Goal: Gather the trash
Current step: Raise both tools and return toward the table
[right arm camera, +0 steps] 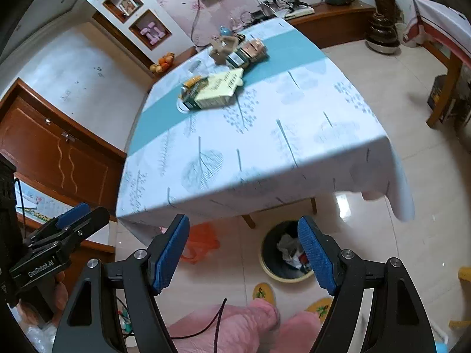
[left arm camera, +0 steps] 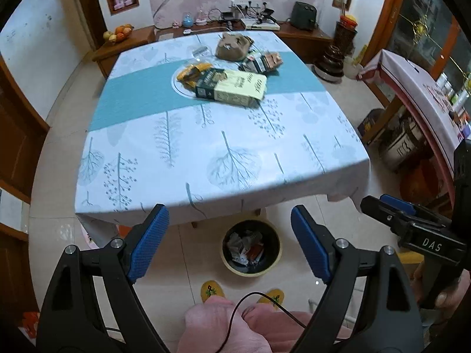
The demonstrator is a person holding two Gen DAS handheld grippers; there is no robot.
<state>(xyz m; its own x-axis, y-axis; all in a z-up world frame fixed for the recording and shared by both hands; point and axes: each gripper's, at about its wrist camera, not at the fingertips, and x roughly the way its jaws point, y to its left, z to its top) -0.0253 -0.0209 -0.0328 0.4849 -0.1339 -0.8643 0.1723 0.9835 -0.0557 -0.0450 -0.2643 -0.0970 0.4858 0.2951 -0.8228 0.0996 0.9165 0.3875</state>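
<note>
A round bin (left arm camera: 251, 251) with crumpled trash inside stands on the floor by the table's near edge, also the bin (right arm camera: 282, 253) in the right wrist view. On the table lie a green and cream box (left arm camera: 232, 86), yellow wrappers (left arm camera: 191, 75) on a clear plate, several small packets (left arm camera: 262, 61) and a brown pouch (left arm camera: 234, 46). My left gripper (left arm camera: 229, 217) hangs open above the bin, nothing between its blue pads. My right gripper (right arm camera: 243, 223) is open and empty too, beside it at the right (left arm camera: 375, 200). The left gripper (right arm camera: 85, 210) shows at that view's left edge.
The tablecloth (left arm camera: 223, 158) drapes over the near edge. An orange bag (right arm camera: 203, 239) lies on the floor under the table. The person's pink-trousered legs (left arm camera: 235, 323) and yellow slippers (left arm camera: 212, 289) are below. A sideboard (left arm camera: 294, 33) lines the far wall, another table (left arm camera: 418, 88) at right.
</note>
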